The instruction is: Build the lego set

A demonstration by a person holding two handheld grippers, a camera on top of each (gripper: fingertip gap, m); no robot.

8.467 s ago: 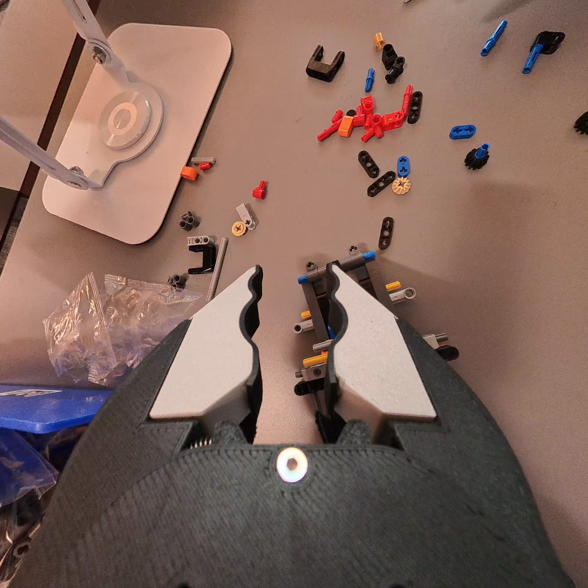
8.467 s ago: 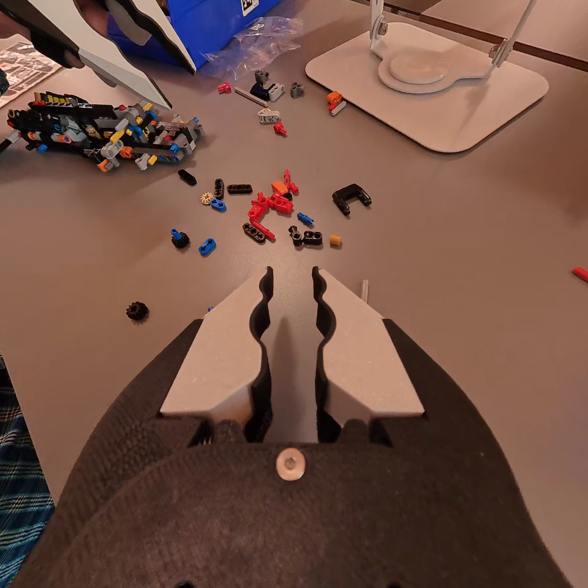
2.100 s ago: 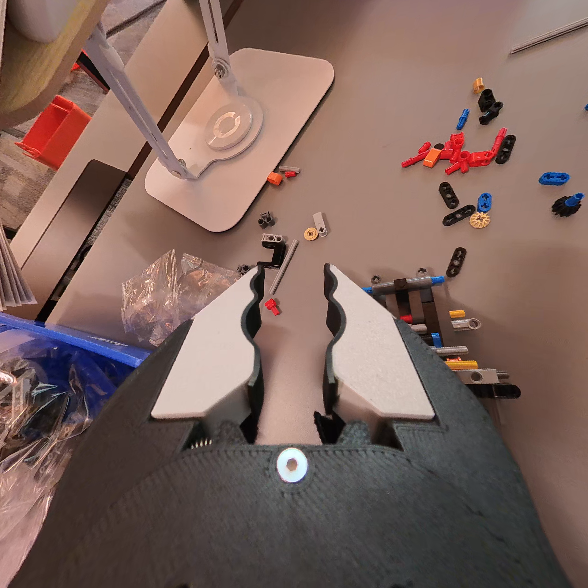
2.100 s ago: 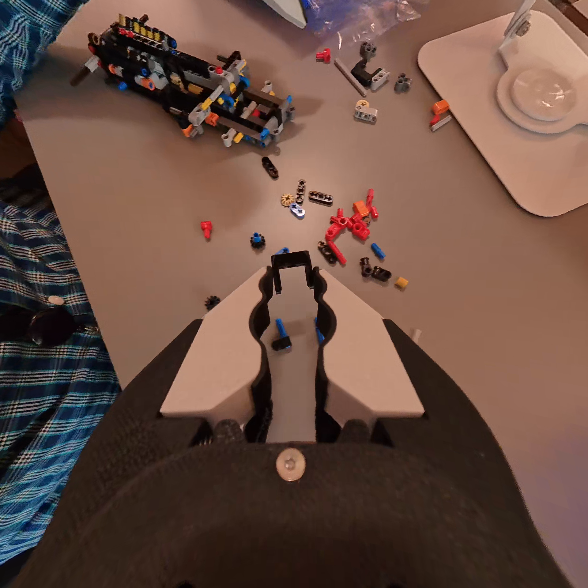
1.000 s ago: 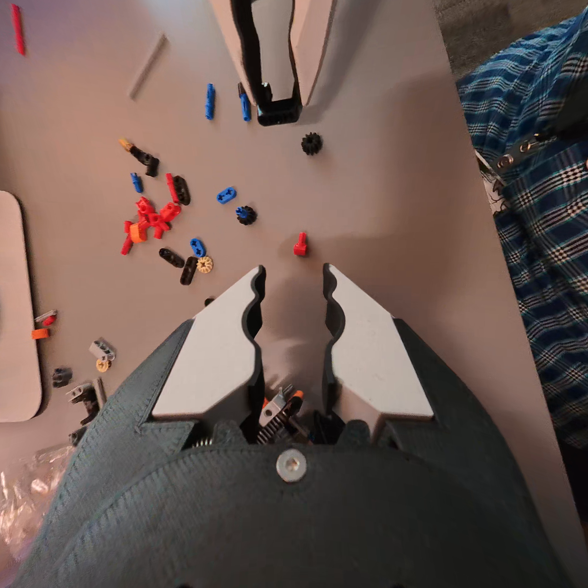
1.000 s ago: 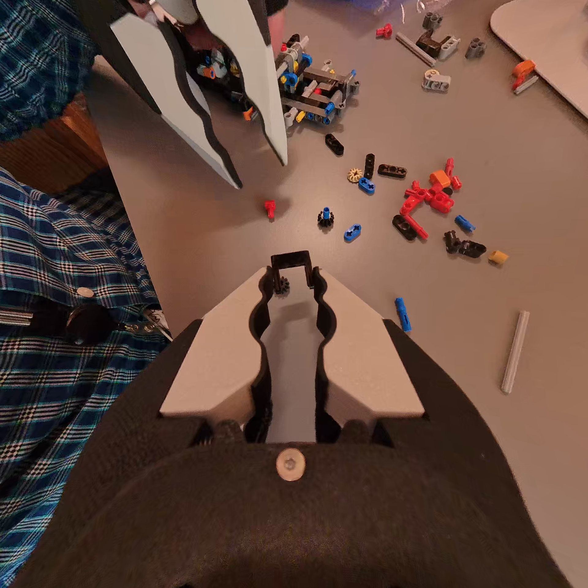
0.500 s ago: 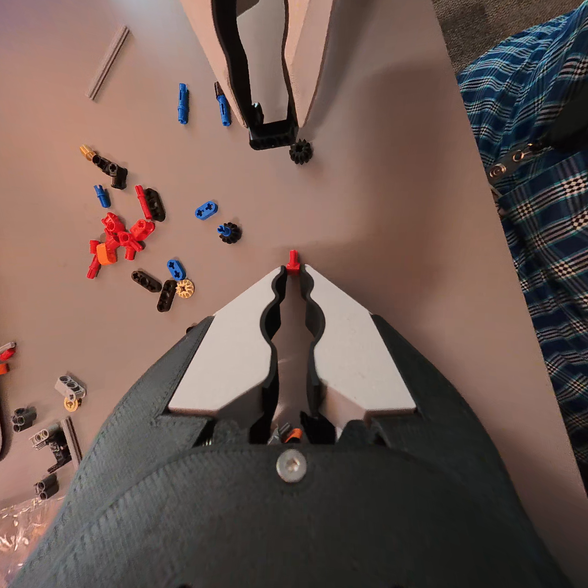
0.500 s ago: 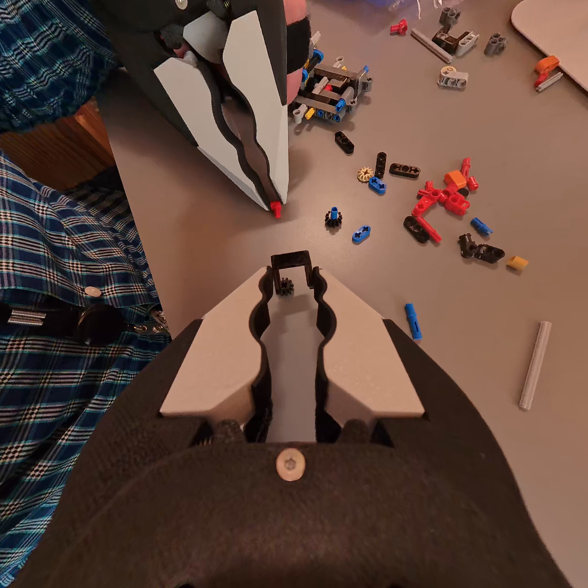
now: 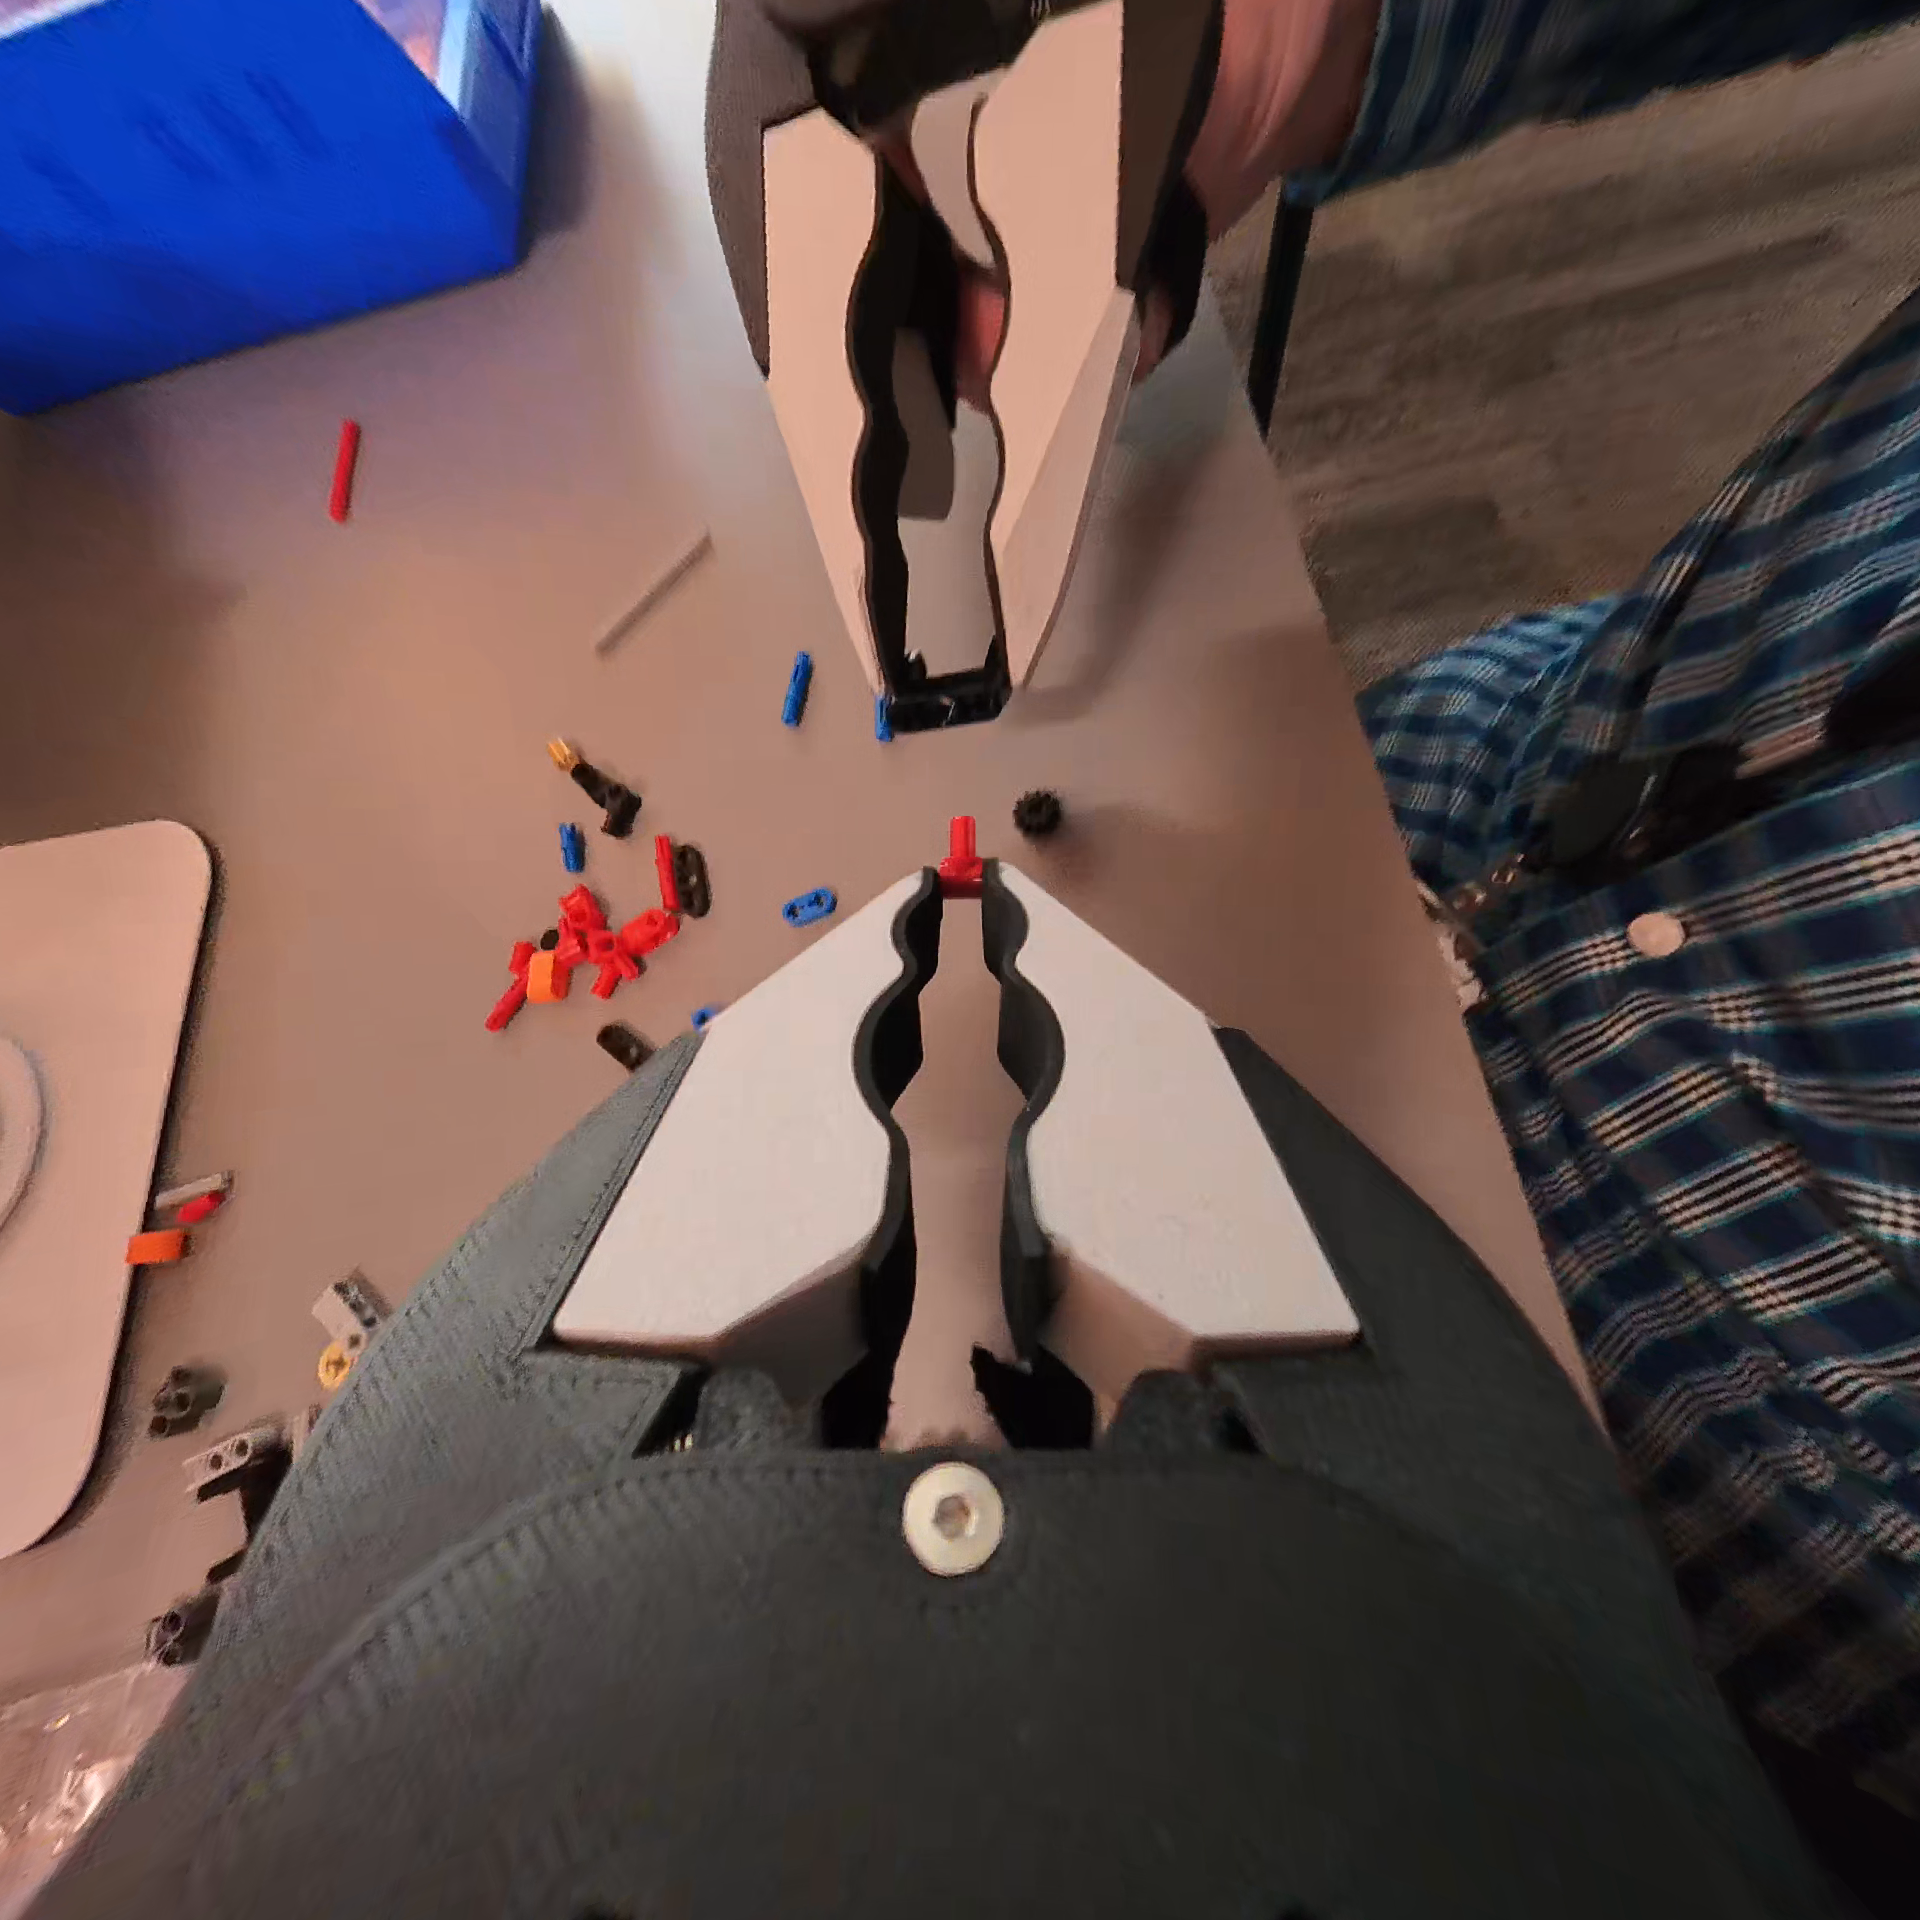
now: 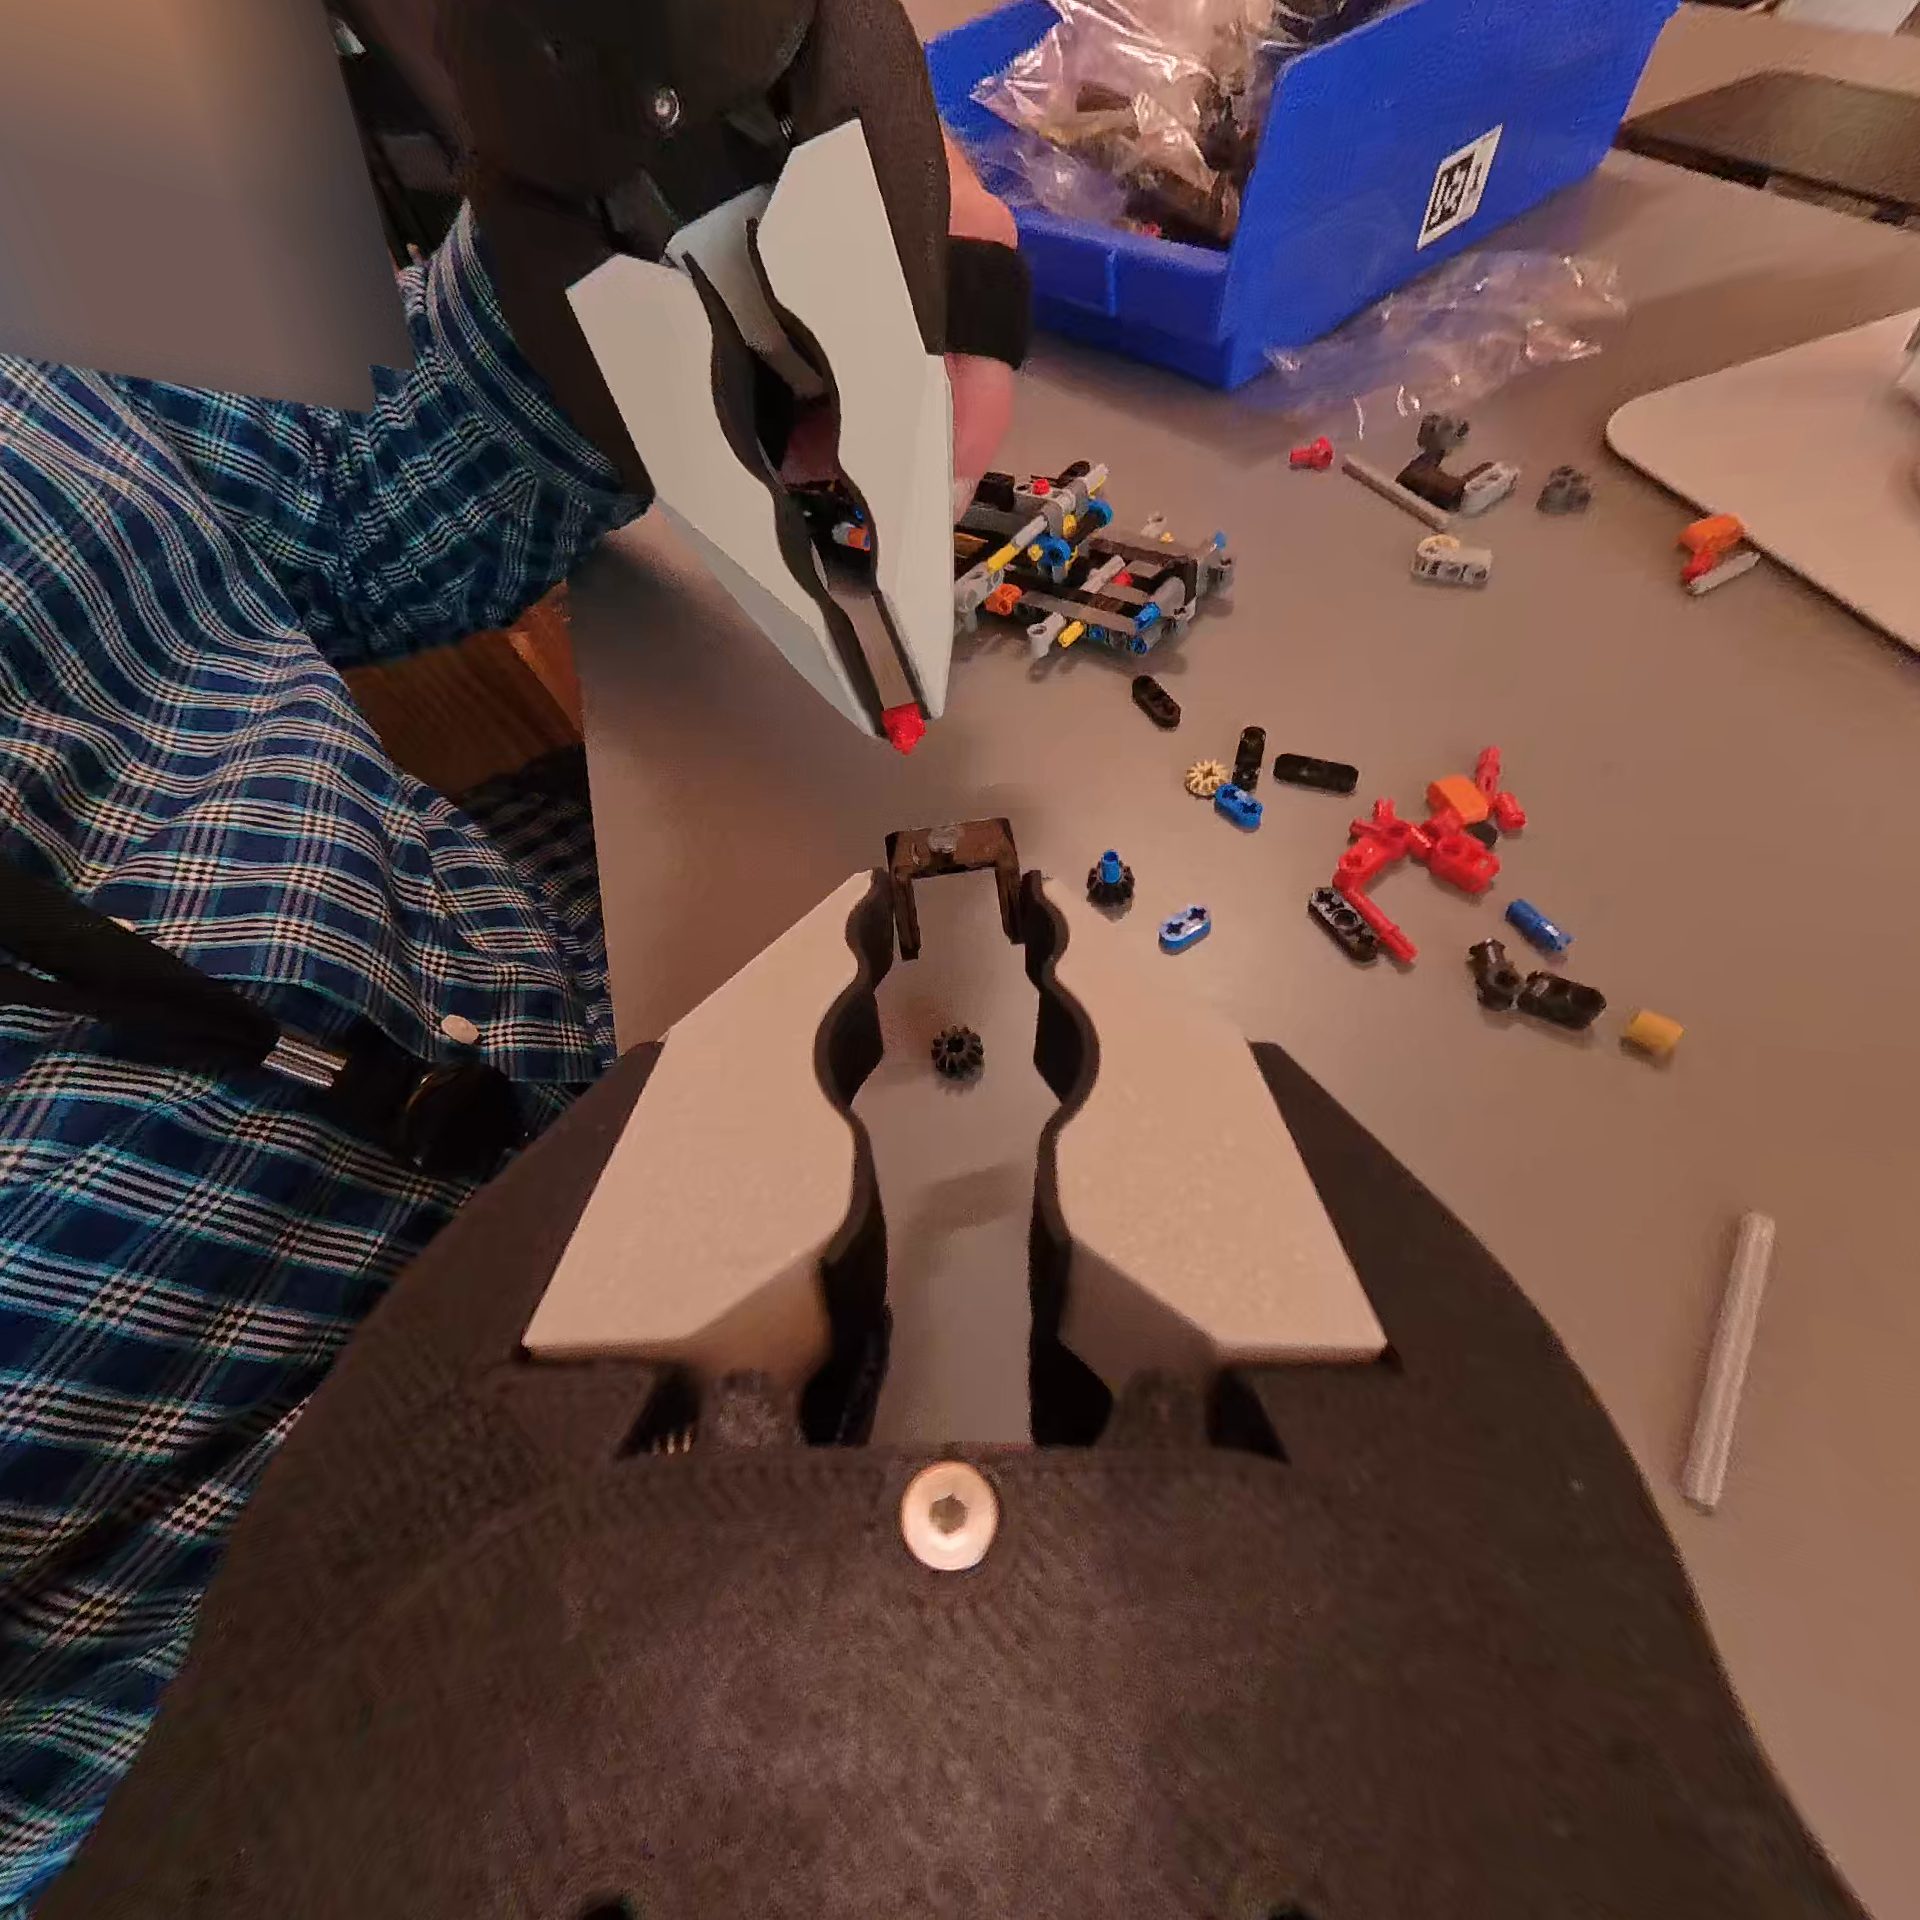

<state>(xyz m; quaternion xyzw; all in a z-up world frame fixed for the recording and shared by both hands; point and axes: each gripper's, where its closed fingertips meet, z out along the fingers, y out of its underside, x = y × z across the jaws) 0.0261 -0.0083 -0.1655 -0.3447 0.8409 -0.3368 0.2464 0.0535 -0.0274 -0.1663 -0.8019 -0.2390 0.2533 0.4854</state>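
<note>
1. Left gripper closed to a narrow gap, pinching a small red pin at the very fingertips, stub pointing forward; same pin showing at the tip in the right wrist view, lifted clear of the grey table.
2. Right gripper at a medium gap, clamped on a black U-shaped bracket by its two legs, cross-bar facing outward toward the red pin, just apart from it.
3. Small black gear lying on the table below, visible between the right fingers, untouched.
4. Partly built chassis resting behind the left gripper, near the blue bin of bagged parts; loose red connectors, blue pin and grey axle scattered to the right.
5. Likely step: pushing the red pin into a hole of the bracket's cross-bar.
6. Handling, as judged: both pieces tiny, light, rigid plastic, smooth enough to twist or pop out of a fingertip pinch. Best held by the pin's thicker collar, leaving the stub free; bracket best held square across both legs to resist the push.
7. Risk: slight misalignment tipping the pin sideways, or the friction fit demanding more force than the tip grip gives.
</note>
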